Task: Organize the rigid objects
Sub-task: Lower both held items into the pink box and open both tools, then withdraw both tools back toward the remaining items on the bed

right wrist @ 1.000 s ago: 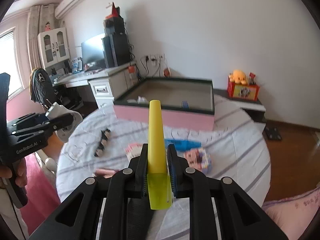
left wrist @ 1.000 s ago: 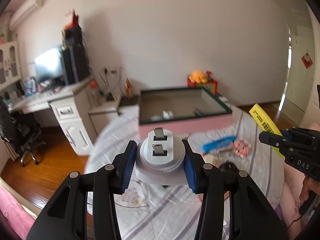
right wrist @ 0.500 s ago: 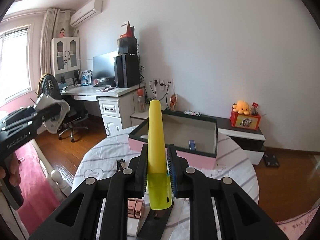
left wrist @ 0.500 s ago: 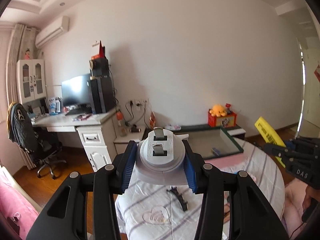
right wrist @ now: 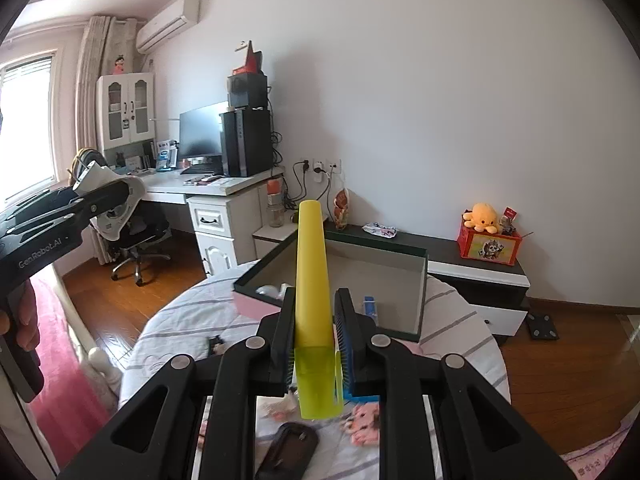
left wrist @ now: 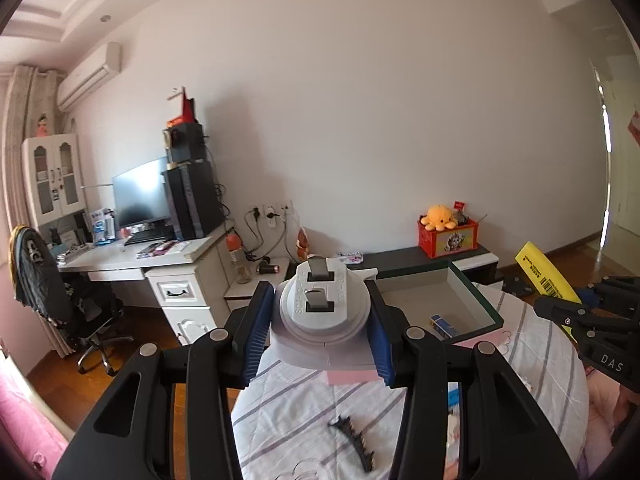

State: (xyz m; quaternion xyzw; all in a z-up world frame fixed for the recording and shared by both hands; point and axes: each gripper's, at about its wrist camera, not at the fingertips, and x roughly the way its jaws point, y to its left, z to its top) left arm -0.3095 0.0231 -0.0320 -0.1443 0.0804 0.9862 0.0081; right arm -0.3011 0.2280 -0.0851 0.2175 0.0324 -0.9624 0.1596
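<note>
Left hand-held gripper (left wrist: 320,320) clamped on white plug adapter (left wrist: 323,308), right hand-held gripper (right wrist: 314,344) clamped on yellow highlighter (right wrist: 312,276); both held clear above the table (right wrist: 180,320), presumably bound for the open box (right wrist: 420,292).

The left gripper (left wrist: 320,336) is matt black plastic with ribbed blue pads and dull metal pivot pins; between its pads sits a white plug adapter (left wrist: 323,312) of smooth, faintly glossy plastic with two grey metal prongs. The right gripper (right wrist: 313,344) has the same matt black finish and clamps a highlighter (right wrist: 312,280) of smooth yellow plastic, opaque above, translucent at the cap. Below both grippers the worktop (left wrist: 304,408) wears soft matt cloth, white with lilac stripes. Ahead of them stands a cardboard-looking box (right wrist: 420,280) with matt pale lining. Beyond, the wooden floor (right wrist: 120,304) shines glossy.
</note>
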